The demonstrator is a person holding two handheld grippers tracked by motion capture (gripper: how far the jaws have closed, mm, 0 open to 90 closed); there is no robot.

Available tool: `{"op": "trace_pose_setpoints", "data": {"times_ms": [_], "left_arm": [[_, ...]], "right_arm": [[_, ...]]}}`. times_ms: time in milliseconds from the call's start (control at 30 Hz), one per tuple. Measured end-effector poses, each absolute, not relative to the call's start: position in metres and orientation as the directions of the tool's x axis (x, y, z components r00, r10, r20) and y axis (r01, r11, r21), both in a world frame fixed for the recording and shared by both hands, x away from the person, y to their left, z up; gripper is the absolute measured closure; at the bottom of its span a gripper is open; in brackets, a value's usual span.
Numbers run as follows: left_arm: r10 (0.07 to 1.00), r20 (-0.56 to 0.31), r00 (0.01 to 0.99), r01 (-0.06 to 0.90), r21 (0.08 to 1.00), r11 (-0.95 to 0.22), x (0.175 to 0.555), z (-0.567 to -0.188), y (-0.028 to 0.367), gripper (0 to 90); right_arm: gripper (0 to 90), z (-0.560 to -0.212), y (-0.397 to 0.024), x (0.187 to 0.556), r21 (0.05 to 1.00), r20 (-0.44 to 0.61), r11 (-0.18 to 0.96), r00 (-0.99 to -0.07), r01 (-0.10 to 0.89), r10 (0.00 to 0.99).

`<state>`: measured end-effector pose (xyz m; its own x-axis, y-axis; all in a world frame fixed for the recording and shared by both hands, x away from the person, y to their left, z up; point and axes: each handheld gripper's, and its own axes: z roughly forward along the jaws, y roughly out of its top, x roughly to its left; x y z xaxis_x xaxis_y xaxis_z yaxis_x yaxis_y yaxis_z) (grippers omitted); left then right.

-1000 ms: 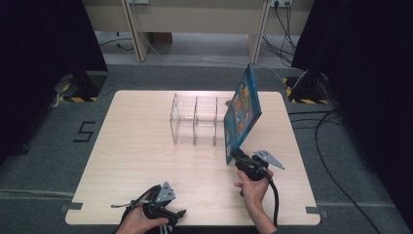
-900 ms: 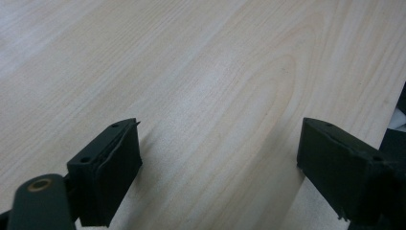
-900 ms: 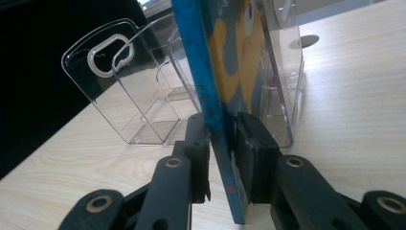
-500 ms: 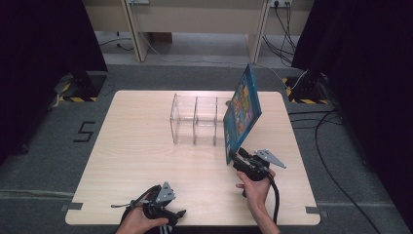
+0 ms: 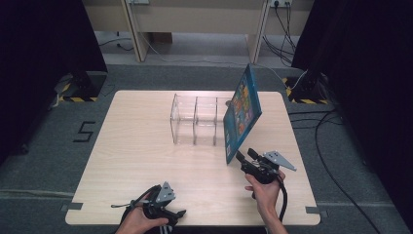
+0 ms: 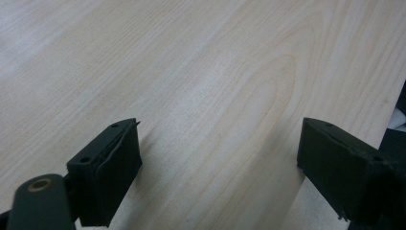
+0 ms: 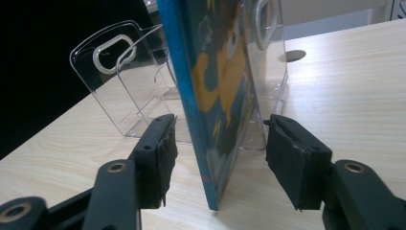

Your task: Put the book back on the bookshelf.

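Note:
A thin book with a blue cover (image 5: 242, 114) stands on edge, tilted, at the right end of a clear plastic rack (image 5: 195, 119) in the middle of the table. Whether it sits inside the end compartment I cannot tell. My right gripper (image 5: 245, 156) is at the book's near lower corner. Its jaws have just been opening; in the right gripper view the book (image 7: 215, 86) stands between the pads without touching either, with the rack (image 7: 119, 72) behind. My left gripper (image 5: 178, 214) rests open near the table's front edge, over bare wood (image 6: 201, 72).
The light wooden table (image 5: 136, 146) has bare surface left of and in front of the rack. Dark curtains stand on both sides. Cables run over the grey floor to the right (image 5: 336, 146), and a desk frame stands beyond the far edge.
The right jaws have spread apart and let go of the book, and the right gripper has drawn back a little towards the person. The book stays tilted at the rack. The left gripper has not moved.

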<state>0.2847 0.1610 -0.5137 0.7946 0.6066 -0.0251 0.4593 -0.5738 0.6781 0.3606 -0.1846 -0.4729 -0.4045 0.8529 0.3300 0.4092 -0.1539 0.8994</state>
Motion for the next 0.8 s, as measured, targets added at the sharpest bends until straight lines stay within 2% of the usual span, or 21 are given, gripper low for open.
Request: {"op": "trace_pose_setpoints", "data": {"times_ms": [800], "left_arm": [[0.605, -0.024, 0.796, 0.457, 0.679, -0.574, 0.285, -0.514, 0.161, 13.5]], "right_arm": [[25.6, -0.472, -0.198, 0.351, 0.906, 0.329, -0.152, -0.430, 0.396, 0.841]]}}
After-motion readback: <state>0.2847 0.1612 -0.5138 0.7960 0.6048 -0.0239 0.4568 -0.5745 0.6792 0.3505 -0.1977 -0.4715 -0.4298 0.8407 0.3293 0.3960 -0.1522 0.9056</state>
